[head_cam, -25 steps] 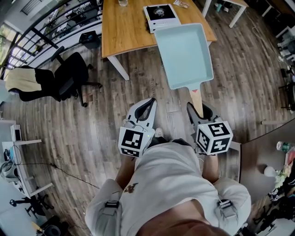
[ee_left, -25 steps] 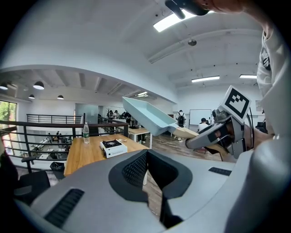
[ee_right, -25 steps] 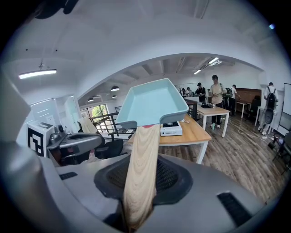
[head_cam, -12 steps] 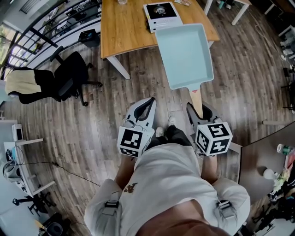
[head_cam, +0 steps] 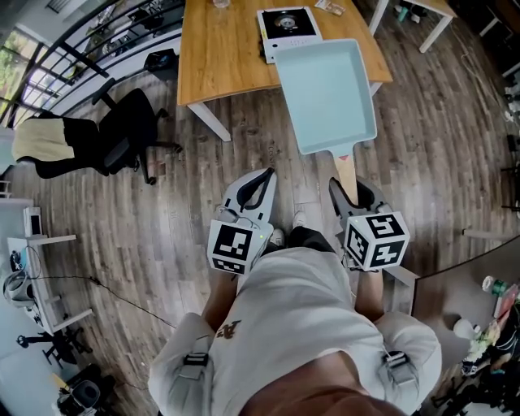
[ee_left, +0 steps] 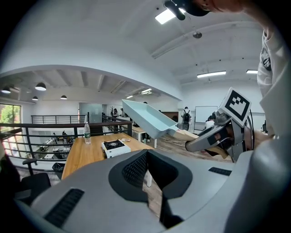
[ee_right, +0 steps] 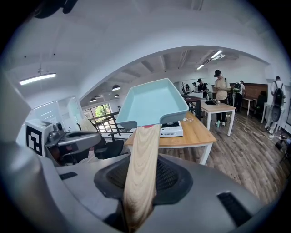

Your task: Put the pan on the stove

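A pale blue rectangular pan [head_cam: 327,93] with a wooden handle [head_cam: 346,174] is held level above the floor, and its far edge reaches over the near edge of a wooden table [head_cam: 223,57]. My right gripper [head_cam: 349,193] is shut on the handle [ee_right: 143,159], and the pan [ee_right: 152,102] fills the middle of the right gripper view. A small white stove [head_cam: 286,24] with a black burner sits on the table just beyond the pan; it shows too as the stove [ee_left: 115,146] and stove [ee_right: 172,129]. My left gripper [head_cam: 262,185] is shut and holds nothing, level with the right one.
A black office chair [head_cam: 122,134] with a yellow cloth stands left of the table. A plastic bottle [ee_left: 87,132] stands on the tabletop beyond the stove. A black railing [ee_left: 41,132] runs behind. White tables and several people [ee_right: 221,95] are farther off at the right. The floor is wood planks.
The table and stove have slid slightly in the head view as the person steps forward. Pan and both grippers keep their places relative to the body.
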Action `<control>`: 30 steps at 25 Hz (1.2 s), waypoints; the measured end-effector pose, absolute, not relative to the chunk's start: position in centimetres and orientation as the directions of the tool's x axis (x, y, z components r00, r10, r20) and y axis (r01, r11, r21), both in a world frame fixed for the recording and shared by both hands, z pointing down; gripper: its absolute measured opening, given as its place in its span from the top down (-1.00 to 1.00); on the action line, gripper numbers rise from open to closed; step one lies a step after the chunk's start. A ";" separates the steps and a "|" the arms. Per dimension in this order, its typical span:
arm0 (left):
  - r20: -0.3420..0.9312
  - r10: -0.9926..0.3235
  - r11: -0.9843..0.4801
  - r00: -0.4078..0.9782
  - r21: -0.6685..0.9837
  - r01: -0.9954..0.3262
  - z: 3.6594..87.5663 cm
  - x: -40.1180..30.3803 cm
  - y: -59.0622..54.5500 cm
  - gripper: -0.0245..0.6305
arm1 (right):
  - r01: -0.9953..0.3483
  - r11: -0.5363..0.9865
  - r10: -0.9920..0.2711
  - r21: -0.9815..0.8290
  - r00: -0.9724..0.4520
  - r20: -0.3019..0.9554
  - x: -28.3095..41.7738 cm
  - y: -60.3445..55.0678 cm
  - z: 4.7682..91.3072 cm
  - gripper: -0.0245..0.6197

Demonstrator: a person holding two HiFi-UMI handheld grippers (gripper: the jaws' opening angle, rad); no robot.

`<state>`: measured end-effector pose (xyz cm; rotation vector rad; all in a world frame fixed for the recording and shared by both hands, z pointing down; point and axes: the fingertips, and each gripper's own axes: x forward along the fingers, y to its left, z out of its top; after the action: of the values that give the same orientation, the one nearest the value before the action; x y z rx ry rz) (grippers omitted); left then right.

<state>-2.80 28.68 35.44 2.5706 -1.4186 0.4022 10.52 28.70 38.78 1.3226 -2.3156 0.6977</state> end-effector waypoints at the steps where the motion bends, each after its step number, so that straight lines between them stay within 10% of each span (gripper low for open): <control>1: 0.318 -0.803 -0.526 0.504 0.023 -0.850 35.4 -2.5 28.3 0.87 | -0.869 0.439 -0.680 -0.228 -0.487 0.548 10.8 28.2 38.7 0.55; 30: 0.327 -0.826 -0.480 0.460 0.023 -0.877 35.9 -1.4 20.1 0.87 | -0.836 0.495 -0.645 -0.235 -0.535 0.546 11.4 18.7 38.8 0.55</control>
<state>-1.39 20.13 35.88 2.5188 -1.4866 0.4053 11.38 18.74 38.81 1.2316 -2.3563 0.6798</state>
